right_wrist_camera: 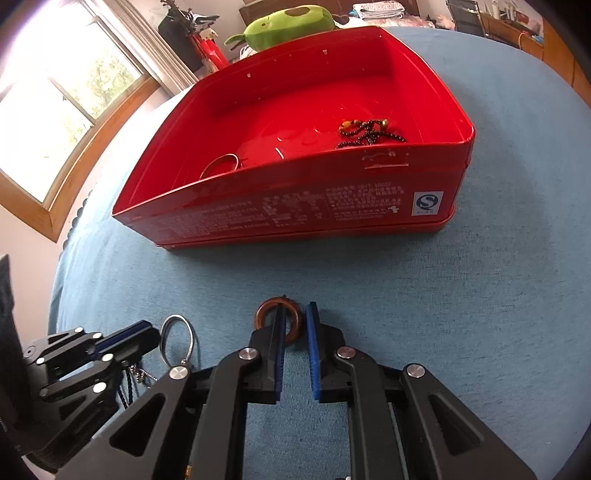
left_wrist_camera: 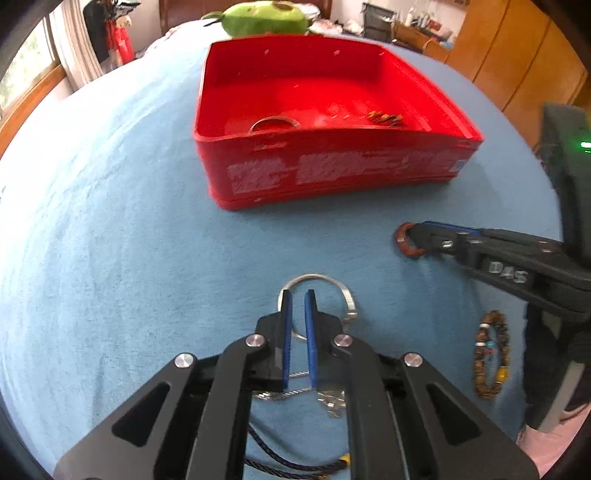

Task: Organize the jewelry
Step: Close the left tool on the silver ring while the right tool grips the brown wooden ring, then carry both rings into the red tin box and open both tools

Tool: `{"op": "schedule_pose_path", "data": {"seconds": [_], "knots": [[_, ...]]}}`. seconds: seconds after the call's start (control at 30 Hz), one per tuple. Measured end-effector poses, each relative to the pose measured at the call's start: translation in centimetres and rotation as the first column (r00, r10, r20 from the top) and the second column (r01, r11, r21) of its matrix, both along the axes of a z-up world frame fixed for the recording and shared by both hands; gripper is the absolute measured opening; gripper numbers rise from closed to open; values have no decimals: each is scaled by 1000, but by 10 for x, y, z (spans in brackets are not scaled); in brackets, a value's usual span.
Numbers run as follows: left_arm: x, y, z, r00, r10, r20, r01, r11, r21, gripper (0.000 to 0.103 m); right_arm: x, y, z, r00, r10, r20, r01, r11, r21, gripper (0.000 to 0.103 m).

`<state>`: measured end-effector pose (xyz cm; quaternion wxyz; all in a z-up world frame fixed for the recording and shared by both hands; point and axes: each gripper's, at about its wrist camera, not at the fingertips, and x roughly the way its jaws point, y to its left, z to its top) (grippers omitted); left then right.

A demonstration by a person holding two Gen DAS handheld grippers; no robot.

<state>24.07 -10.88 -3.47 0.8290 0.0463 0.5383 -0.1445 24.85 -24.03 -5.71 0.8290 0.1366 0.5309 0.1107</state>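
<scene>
A red tin box (left_wrist_camera: 332, 173) (right_wrist_camera: 295, 206) stands open on the blue cloth, holding a silver bangle (left_wrist_camera: 274, 123) (right_wrist_camera: 221, 164) and a dark bead string (right_wrist_camera: 369, 131) (left_wrist_camera: 384, 118). My left gripper (left_wrist_camera: 298, 295) (right_wrist_camera: 147, 334) has its jaws narrowly apart, straddling the left rim of a silver bangle (left_wrist_camera: 321, 295) (right_wrist_camera: 177, 341) on the cloth. My right gripper (right_wrist_camera: 297, 308) (left_wrist_camera: 413, 240) is open, with its left finger inside a brown wooden ring (right_wrist_camera: 277, 319) (left_wrist_camera: 406, 242) and the ring's right side between the pads.
A brown bead bracelet (left_wrist_camera: 491, 354) lies at the right. A silver chain with a pendant (left_wrist_camera: 325, 398) and a dark blue cord (left_wrist_camera: 288, 458) lie under my left gripper. A green plush toy (left_wrist_camera: 266, 16) (right_wrist_camera: 291, 24) sits behind the box.
</scene>
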Motion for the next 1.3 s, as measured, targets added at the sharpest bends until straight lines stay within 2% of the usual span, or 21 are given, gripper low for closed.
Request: {"op": "schedule_pose_path", "data": {"seconds": [0.07,0.13,0.3,0.47,0.5,0.53,0.6,0.67,0.73,0.8,0.87,0.9,1.1,1.3], "knots": [[-4,-8,2,999,-35,-13,34,999,-34,7,1,-1,0,1000,1,-1,-1,1000,1,11],[-3,-19,-4,998,-53,-29,52,998,-37,7,1,-1,-1,1000,2,-2,-2,1000,4,11],[4,-31,-14,998,-47,-33,45,998,-36,6,2,-2,-1,1000,5,-3,-5,1000,7,11],[7,-23,-9,998,-40,-39,37,996,-79,6,3,-4,-2,1000,7,-7,-7,1000,18,11],[6,-15,-7,998,-45,-36,41,995,-87,11,3,-4,-2,1000,7,-7,-7,1000,18,11],[4,-17,-5,998,-51,-30,48,995,-92,21,3,-5,-2,1000,8,-7,-8,1000,17,10],[4,-12,-3,998,-50,-24,48,996,-74,32,3,-5,-2,1000,8,-6,-8,1000,15,10],[6,-16,-10,998,-52,-43,49,996,-68,32,3,-4,-2,1000,8,-5,-8,1000,12,10],[9,-19,-18,996,-50,-75,45,997,-68,31,3,-4,-2,1000,8,-4,-8,1000,12,10],[13,-16,-22,997,-47,-65,43,998,-55,27,2,-4,-2,1000,9,-4,-9,1000,13,10],[11,-20,-22,998,-39,-41,38,999,-20,15,2,-4,-2,1000,8,-3,-8,1000,12,10],[11,-21,-23,998,-40,-39,39,999,-21,4,2,-4,-2,1000,8,-2,-8,1000,12,10],[6,-17,-18,1000,-7,-19,7,1000,-22,4,-1,2,1,1000,19,11,-19,1000,-21,9],[5,9,-1,998,54,21,-54,998,-28,4,-7,-5,12,999,13,39,-13,1000,1,7]]}}
